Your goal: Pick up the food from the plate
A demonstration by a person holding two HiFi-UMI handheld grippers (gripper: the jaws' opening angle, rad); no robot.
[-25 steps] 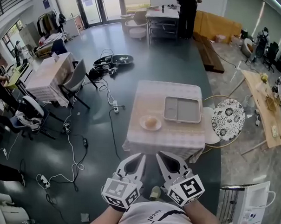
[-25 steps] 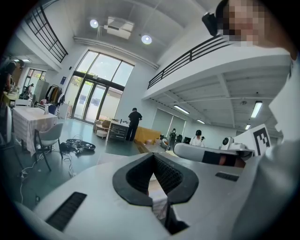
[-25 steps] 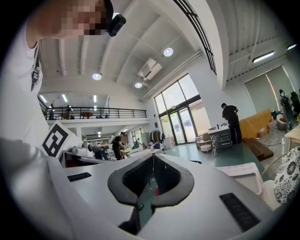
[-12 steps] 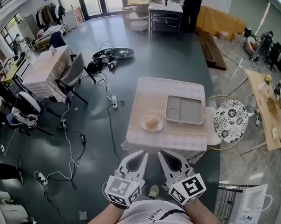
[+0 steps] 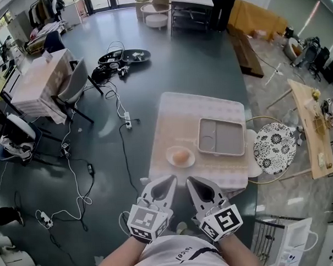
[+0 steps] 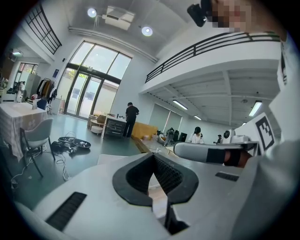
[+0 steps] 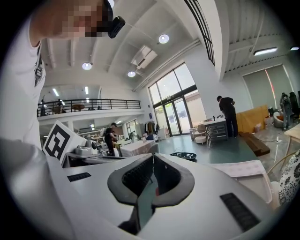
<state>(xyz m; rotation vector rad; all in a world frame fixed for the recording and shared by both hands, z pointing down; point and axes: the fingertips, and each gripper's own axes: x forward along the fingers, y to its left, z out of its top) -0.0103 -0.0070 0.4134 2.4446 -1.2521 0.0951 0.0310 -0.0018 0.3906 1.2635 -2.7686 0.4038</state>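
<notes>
A round tan piece of food (image 5: 180,155) lies on a small white plate (image 5: 171,158) near the front left of a table with a pale checked cloth (image 5: 177,118). Both grippers are held side by side in front of the table's near edge, short of the plate. My left gripper (image 5: 171,180) has its jaws closed tip to tip with nothing between them, as the left gripper view (image 6: 152,155) also shows. My right gripper (image 5: 190,181) is likewise shut and empty in the right gripper view (image 7: 153,156).
A grey compartment tray (image 5: 221,136) lies to the right of the plate. A chair with a patterned seat (image 5: 270,142) stands at the table's right side. Cables and a power strip (image 5: 80,177) trail over the floor at left. A white rack (image 5: 292,241) stands at lower right.
Both grippers have moved forward together toward the table, and its near edge now lies just beyond their tips. The jaws have stayed shut.
</notes>
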